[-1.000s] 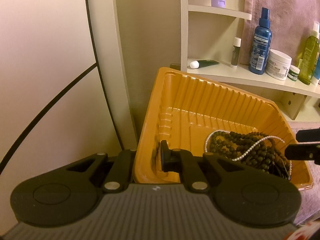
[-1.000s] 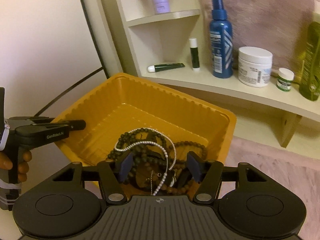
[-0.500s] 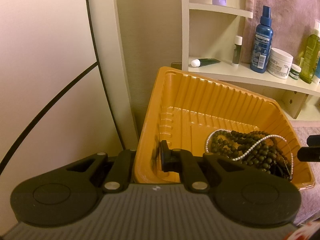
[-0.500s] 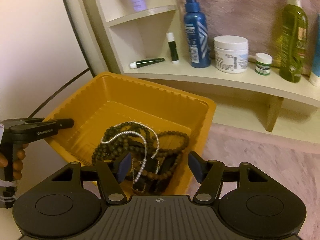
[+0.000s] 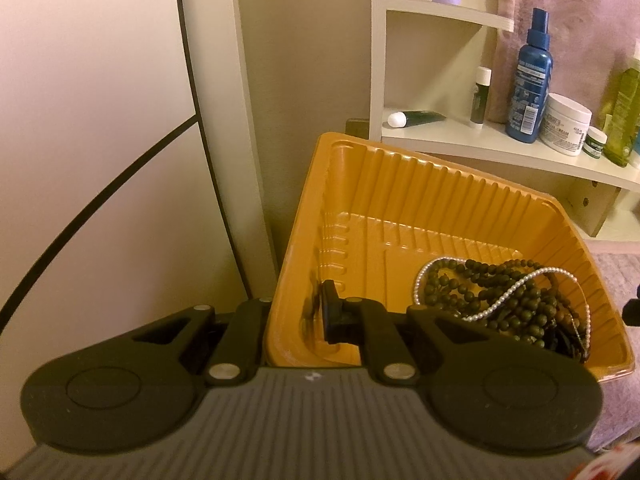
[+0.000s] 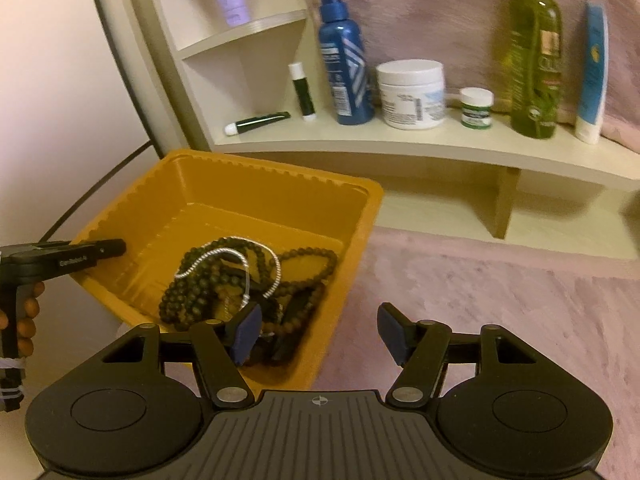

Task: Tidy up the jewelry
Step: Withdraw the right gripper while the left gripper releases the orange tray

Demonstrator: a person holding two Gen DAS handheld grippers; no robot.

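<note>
An orange plastic tray (image 5: 400,200) stands tilted on a pink fuzzy cloth. Dark bead necklaces tangled with a white pearl strand (image 5: 500,304) lie heaped in its near right corner. My left gripper (image 5: 296,320) is shut on the tray's left wall, one finger inside and one outside. The right wrist view shows that gripper (image 6: 100,250) pinching the tray (image 6: 260,184) rim, with a hand behind it. My right gripper (image 6: 320,334) stands open and holds nothing. Its left pad (image 6: 246,334) hovers over the necklaces (image 6: 240,276); its right pad hangs over the cloth beyond the tray's right edge.
A cream shelf (image 6: 400,148) behind the tray carries a blue spray bottle (image 6: 344,60), a white jar (image 6: 412,94), a small green jar (image 6: 476,108), a green bottle (image 6: 532,60), a lip balm and a dark tube. Pink cloth (image 6: 500,300) spreads to the right. A pale wall stands left.
My right gripper has shifted to the right, off the middle of the necklace heap and towards the tray's right edge. The left gripper and tray have stayed put.
</note>
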